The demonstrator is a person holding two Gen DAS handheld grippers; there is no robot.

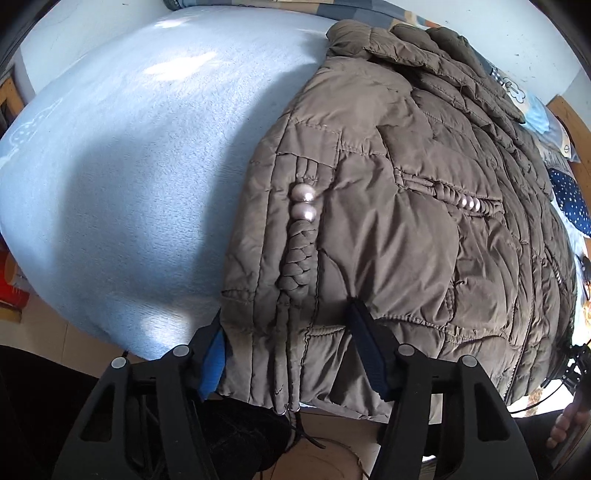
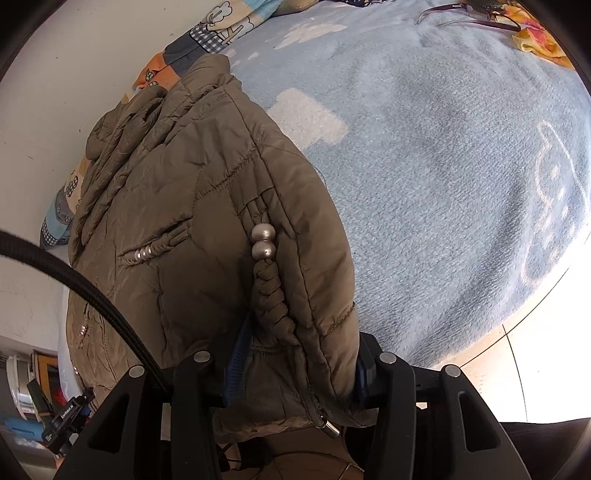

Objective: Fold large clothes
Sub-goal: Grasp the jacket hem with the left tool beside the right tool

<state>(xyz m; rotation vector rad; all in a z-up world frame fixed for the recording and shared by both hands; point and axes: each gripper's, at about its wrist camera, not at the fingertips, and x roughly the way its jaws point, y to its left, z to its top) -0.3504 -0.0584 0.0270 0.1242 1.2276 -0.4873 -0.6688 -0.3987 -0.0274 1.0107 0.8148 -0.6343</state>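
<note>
A brown quilted jacket (image 1: 388, 206) lies on a bed under a light blue blanket (image 1: 140, 177), its hem hanging over the near edge. Braided cords with silver beads (image 1: 304, 203) run down its front. My left gripper (image 1: 286, 314) is shut on the hem at the jacket's left corner, blue pads (image 1: 214, 354) against the padded fabric. In the right wrist view the same jacket (image 2: 177, 206) shows its right corner, bunched between the pads. There my right gripper (image 2: 303, 332) is shut on the hem beside a beaded cord (image 2: 263, 242).
A patterned quilt (image 2: 207, 33) and a white wall (image 2: 40, 122) lie behind the jacket. Glasses (image 2: 476, 18) and a yellow-orange cloth (image 2: 539, 40) sit at the blanket's far side. A black cable (image 2: 92, 295) crosses the right view. Wooden floor (image 1: 325, 458) is below. A hand (image 1: 565, 424) shows at the right.
</note>
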